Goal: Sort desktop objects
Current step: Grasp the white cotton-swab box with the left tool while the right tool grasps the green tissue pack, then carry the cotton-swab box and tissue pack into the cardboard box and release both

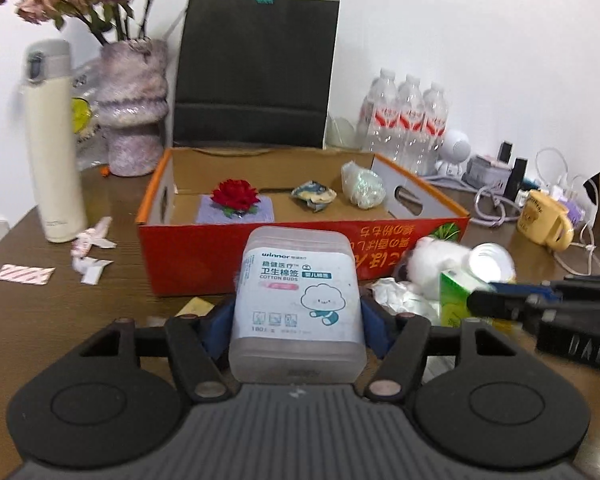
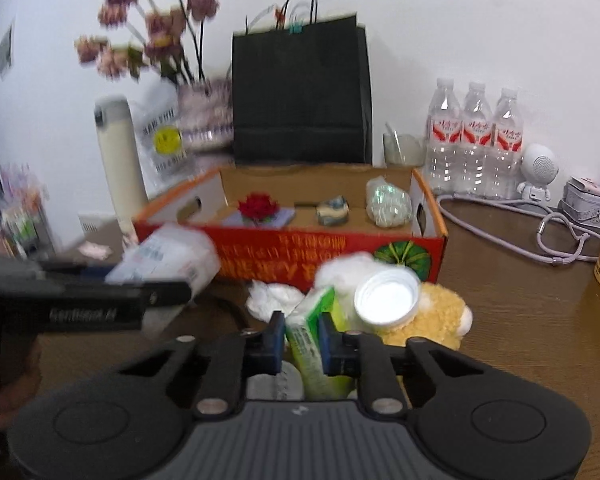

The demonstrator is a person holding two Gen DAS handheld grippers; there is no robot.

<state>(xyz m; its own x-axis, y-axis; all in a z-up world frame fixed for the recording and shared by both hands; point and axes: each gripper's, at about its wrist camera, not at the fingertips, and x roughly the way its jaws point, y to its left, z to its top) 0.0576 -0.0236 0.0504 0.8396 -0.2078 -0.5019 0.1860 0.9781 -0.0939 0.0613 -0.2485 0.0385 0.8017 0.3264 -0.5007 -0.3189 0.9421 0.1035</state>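
Observation:
My left gripper (image 1: 296, 312) is shut on a clear cotton-bud box (image 1: 296, 304) with a white label and holds it in front of the open red cardboard box (image 1: 260, 256); the cotton-bud box also shows in the right wrist view (image 2: 168, 256). The red box (image 2: 332, 248) holds a red flower on a purple pad (image 1: 236, 198), a small crumpled wrapper (image 1: 314, 194) and a wrapped greenish bundle (image 1: 362, 184). My right gripper (image 2: 302, 332) is shut on a green and white carton (image 2: 310, 336). Beside it lie a white cap (image 2: 386, 300), a yellow plush toy (image 2: 440, 316) and crumpled tissue (image 2: 272, 298).
A cream thermos (image 1: 52, 140), a flower vase (image 1: 134, 108) and a black paper bag (image 1: 256, 68) stand behind the box. Three water bottles (image 2: 474, 140), a white speaker (image 2: 538, 172), cables (image 2: 560, 232) and a yellow mug (image 1: 546, 220) are at right. Paper scraps (image 1: 88, 252) lie left.

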